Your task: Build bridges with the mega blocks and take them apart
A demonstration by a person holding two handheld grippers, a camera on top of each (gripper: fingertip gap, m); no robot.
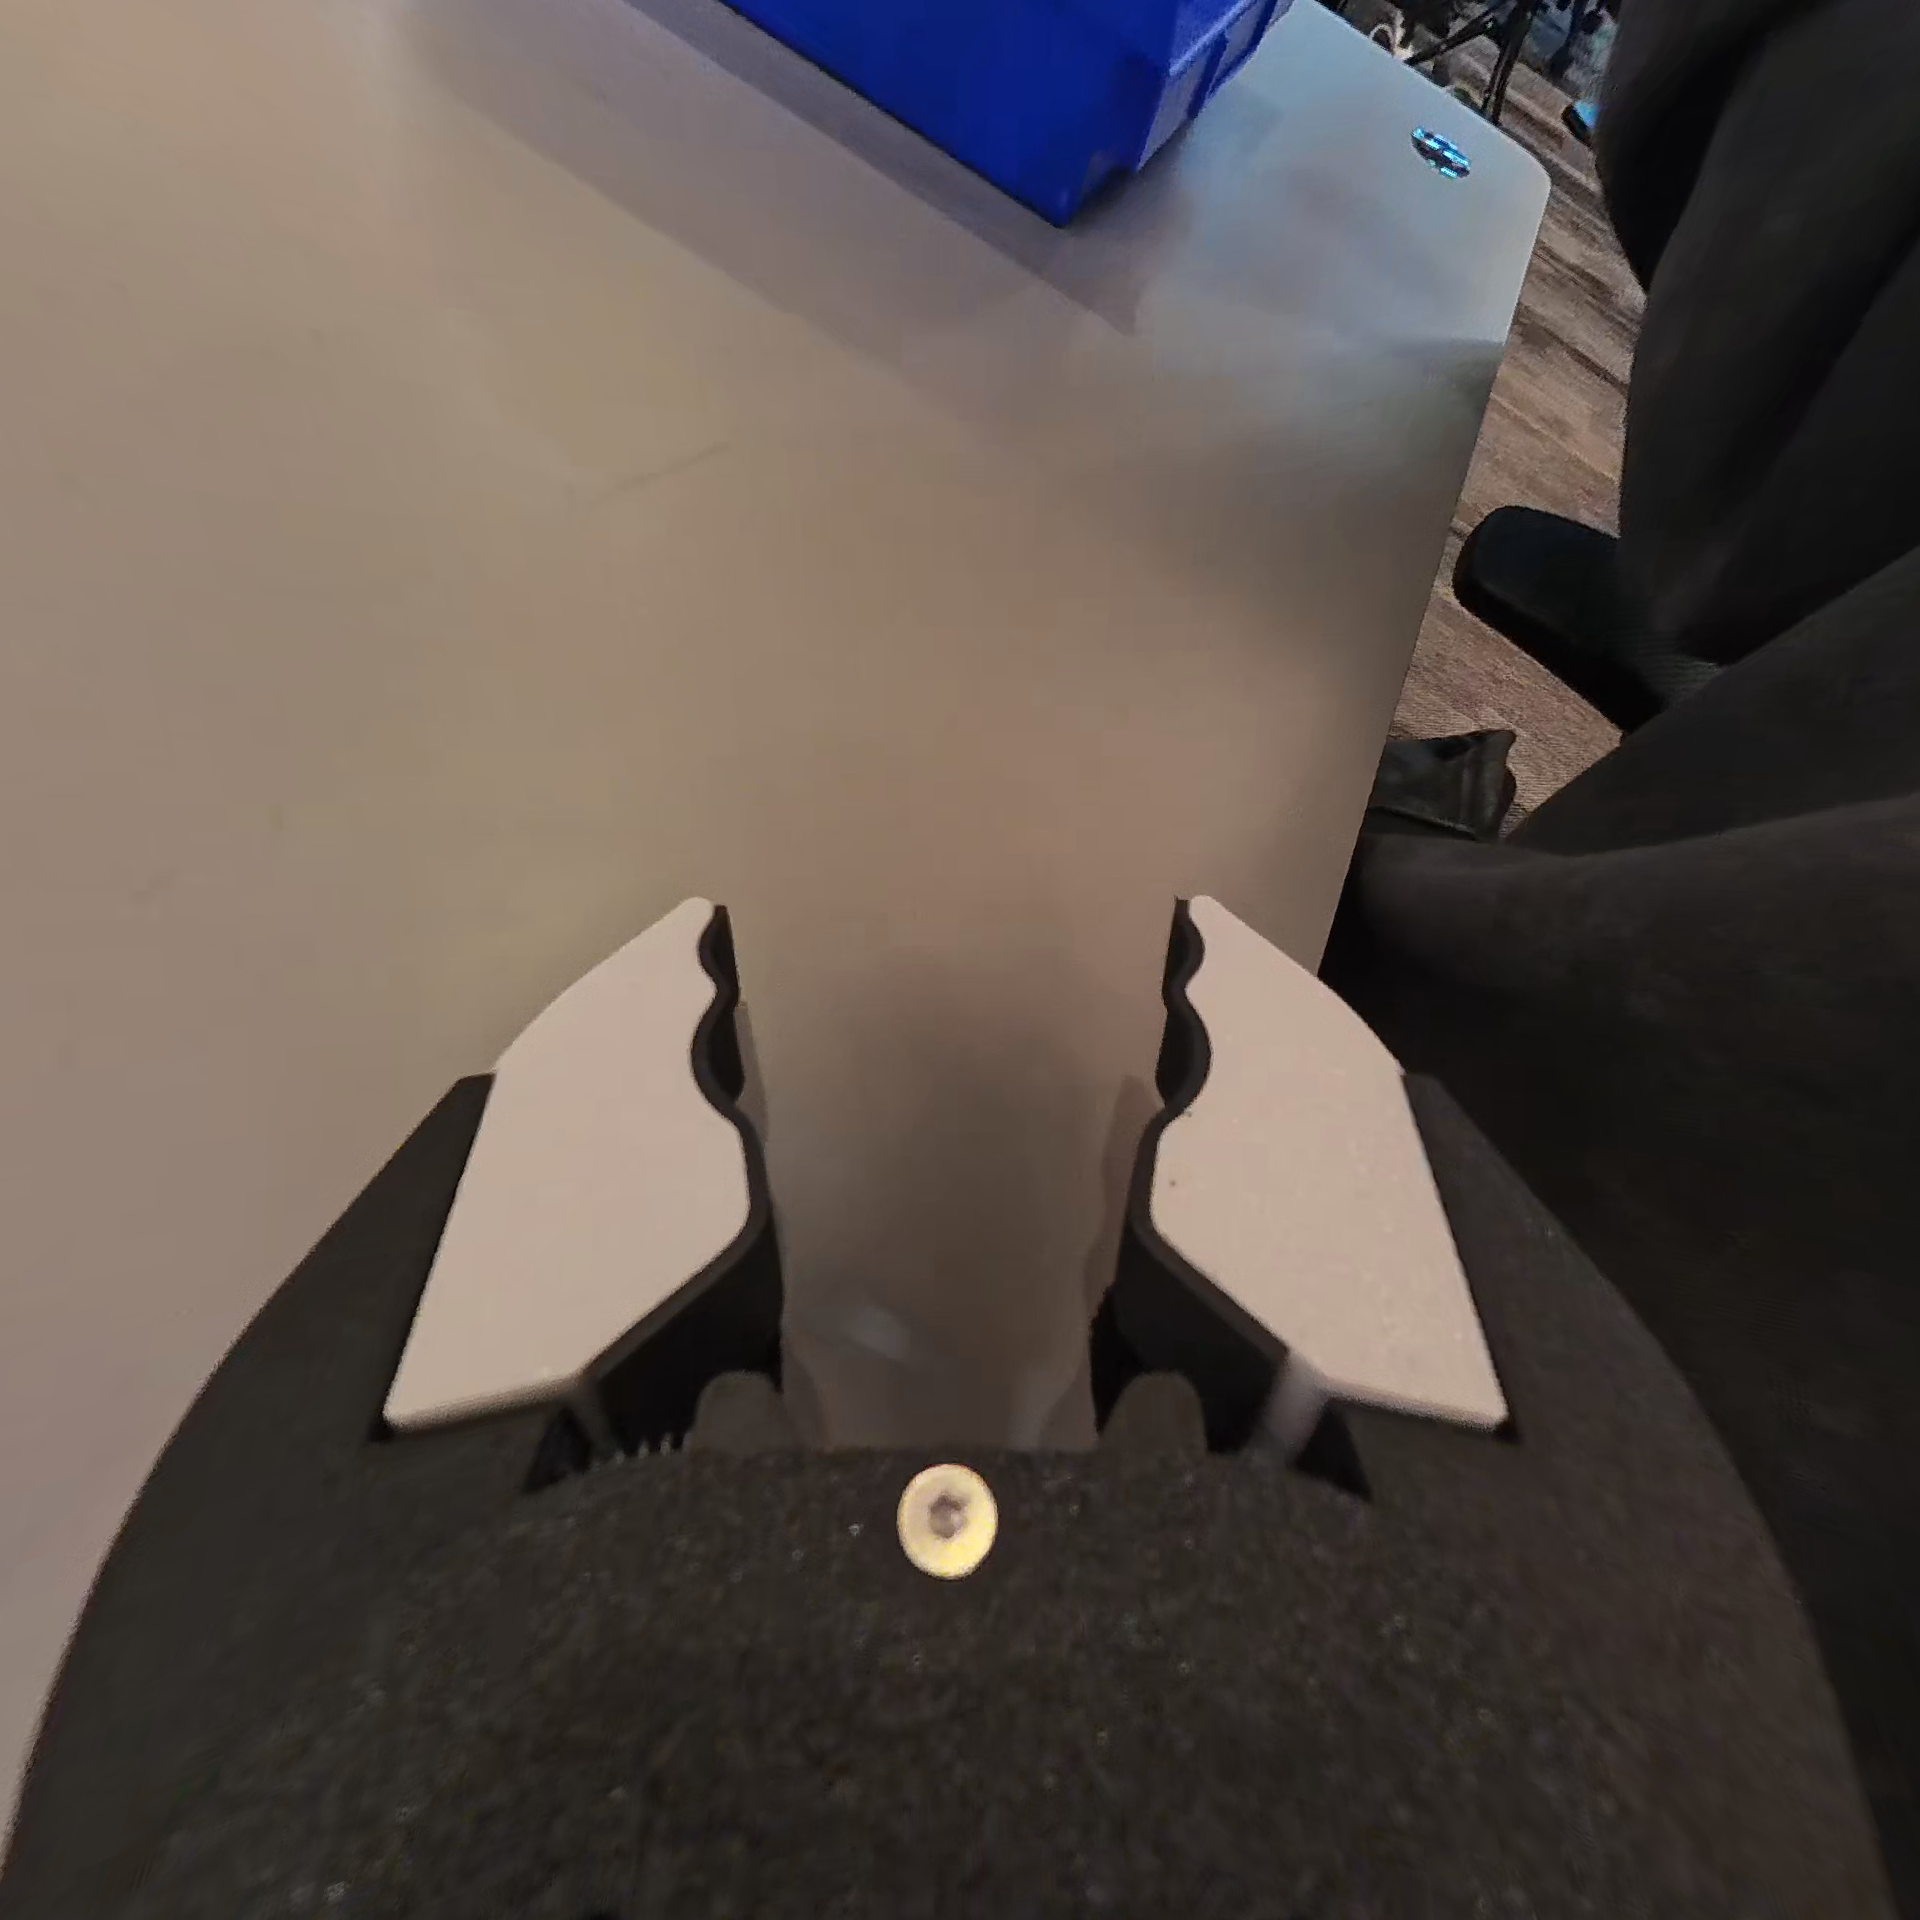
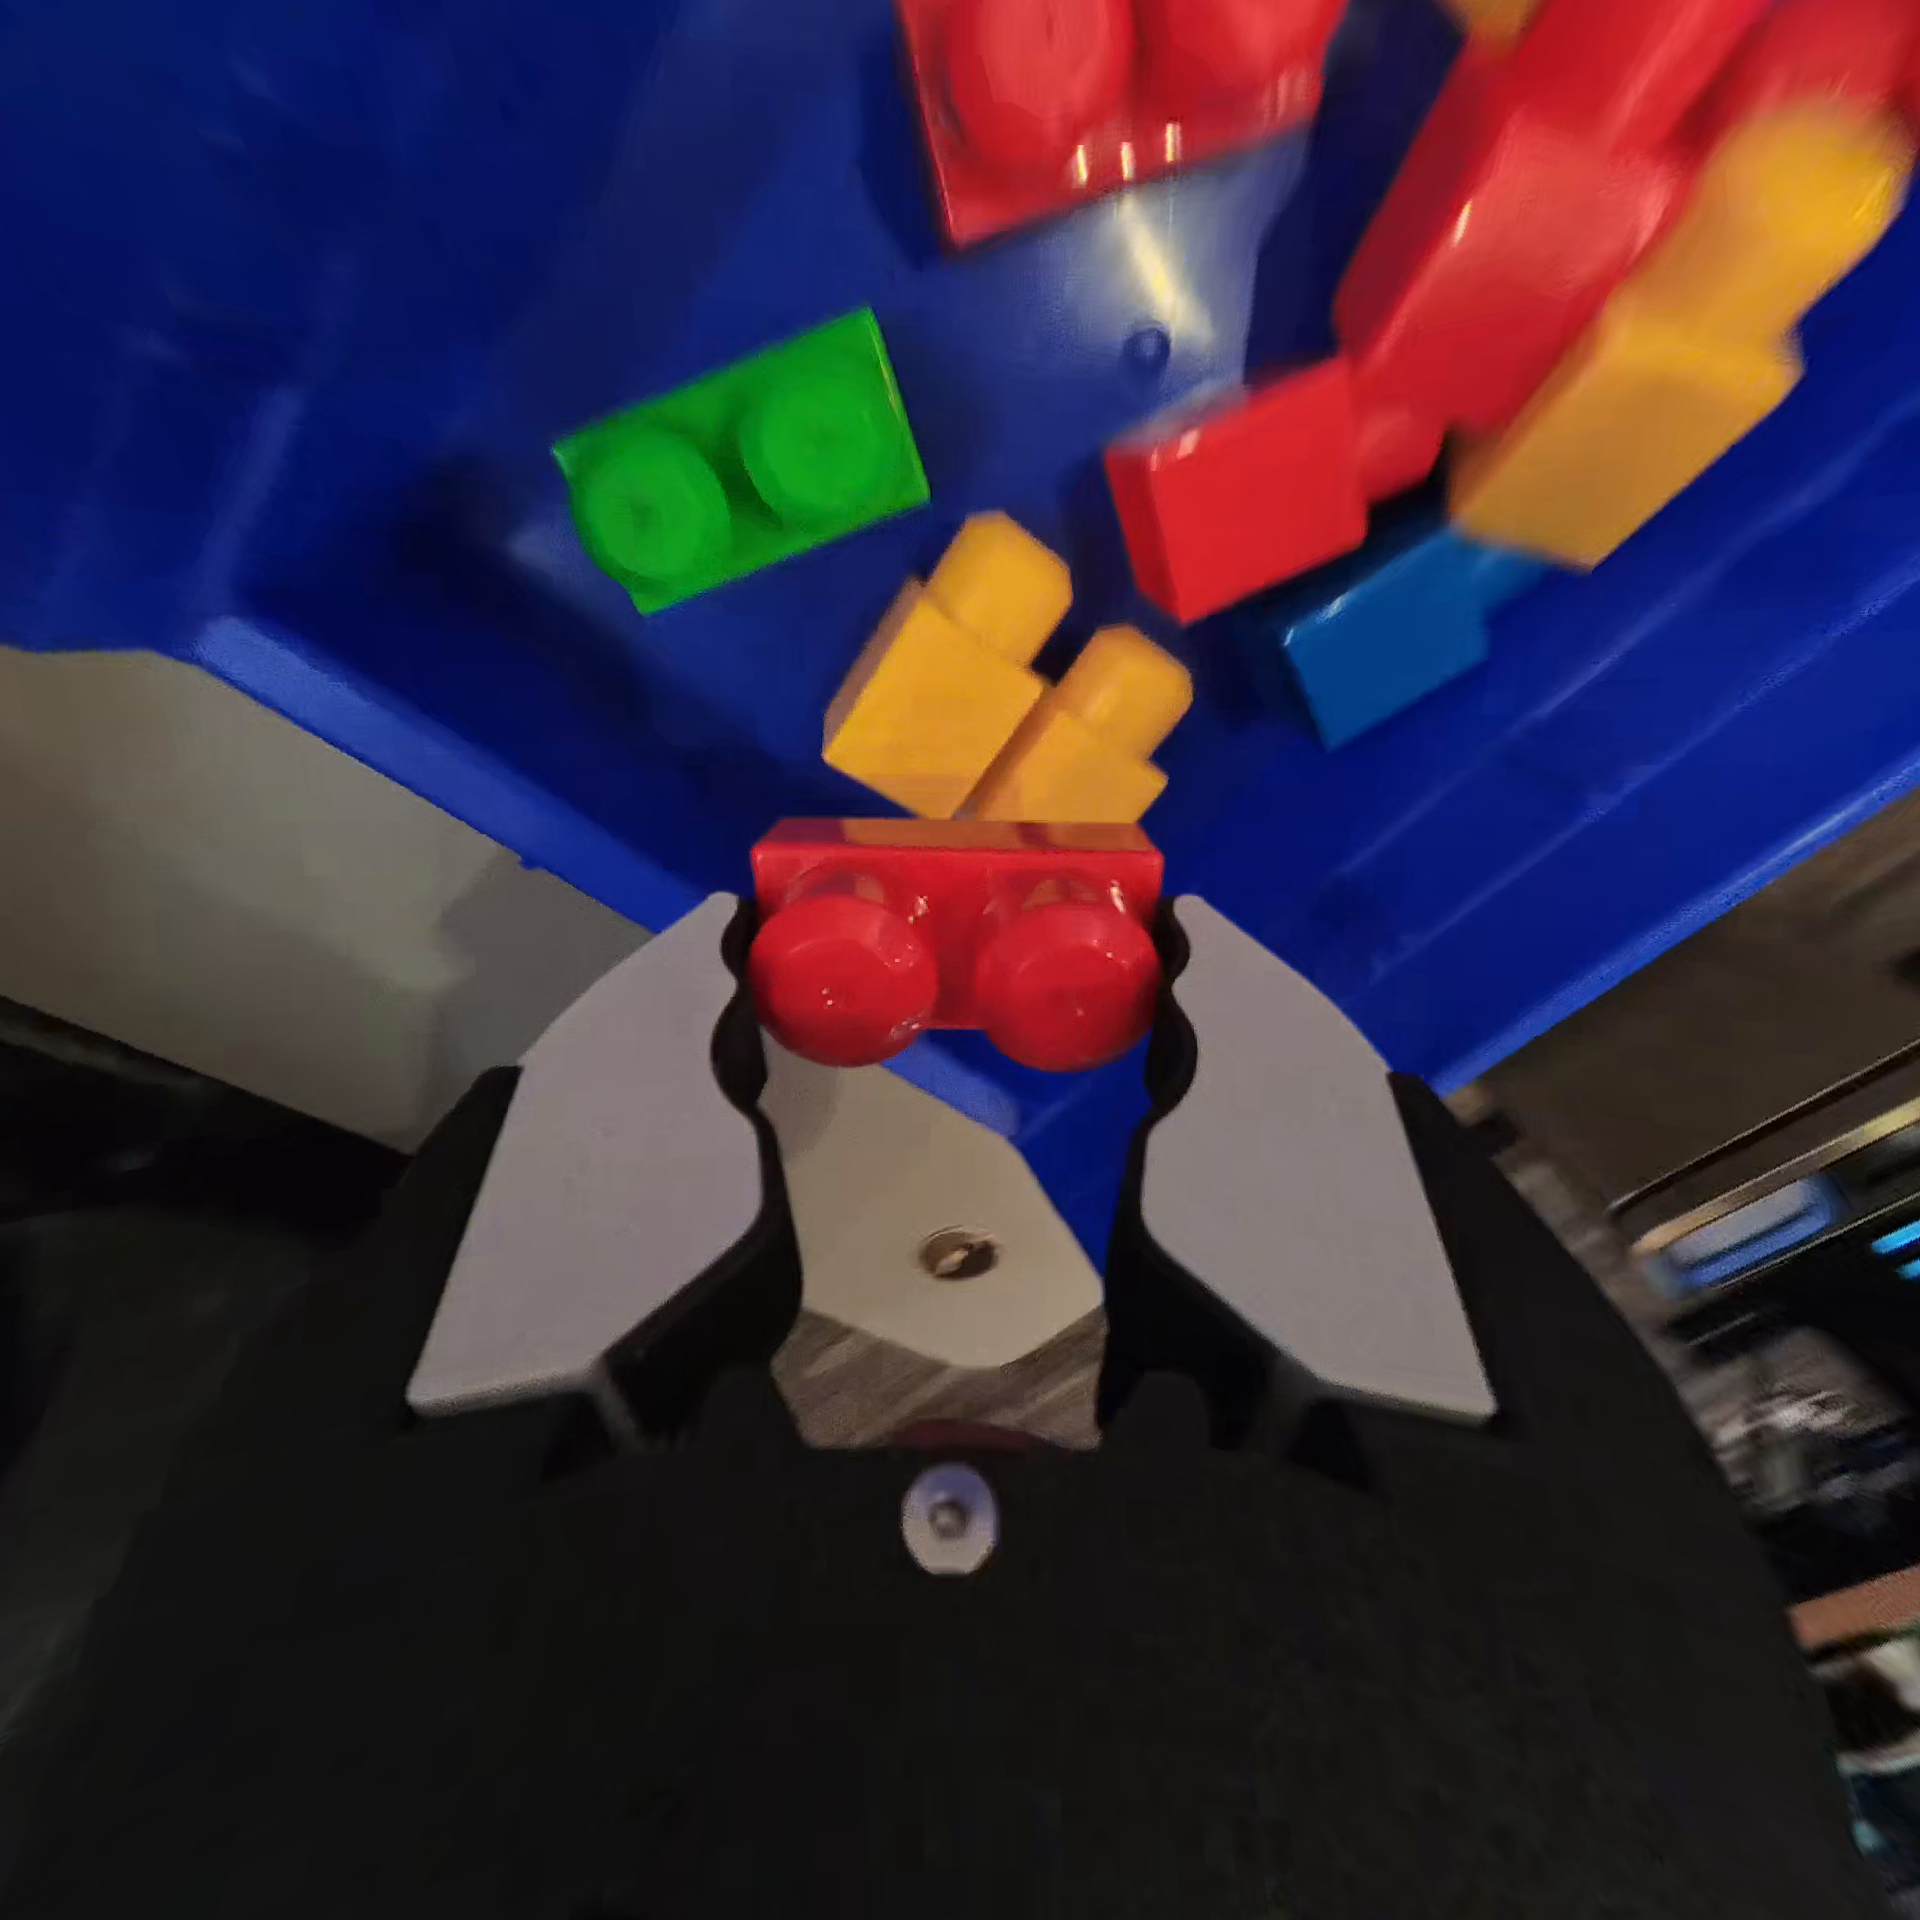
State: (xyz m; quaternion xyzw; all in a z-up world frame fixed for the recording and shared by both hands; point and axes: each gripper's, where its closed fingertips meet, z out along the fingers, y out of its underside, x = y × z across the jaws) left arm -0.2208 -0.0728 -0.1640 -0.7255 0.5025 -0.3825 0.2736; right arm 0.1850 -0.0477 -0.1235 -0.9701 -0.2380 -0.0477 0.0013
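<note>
In the right wrist view my right gripper [image 2: 954,935] is shut on a red two-stud block [image 2: 954,935], studs facing the camera, held above the near rim of a blue bin [image 2: 312,312]. In the bin lie a green two-stud block [image 2: 743,462], two yellow blocks [image 2: 1003,681], a blue block [image 2: 1382,634] and several red blocks [image 2: 1236,488] and yellow ones at the upper right, blurred. In the left wrist view my left gripper [image 1: 951,925] is open and empty over the bare grey table [image 1: 520,520]; the blue bin [image 1: 997,83] stands far ahead.
The table's right edge runs close past the left gripper's right finger [image 1: 1299,1143]. Beyond it are dark fabric [image 1: 1714,935], a black chair part [image 1: 1548,592] and carpet. In the right wrist view, table [image 2: 260,831] shows left of the bin and blurred shelving on the right.
</note>
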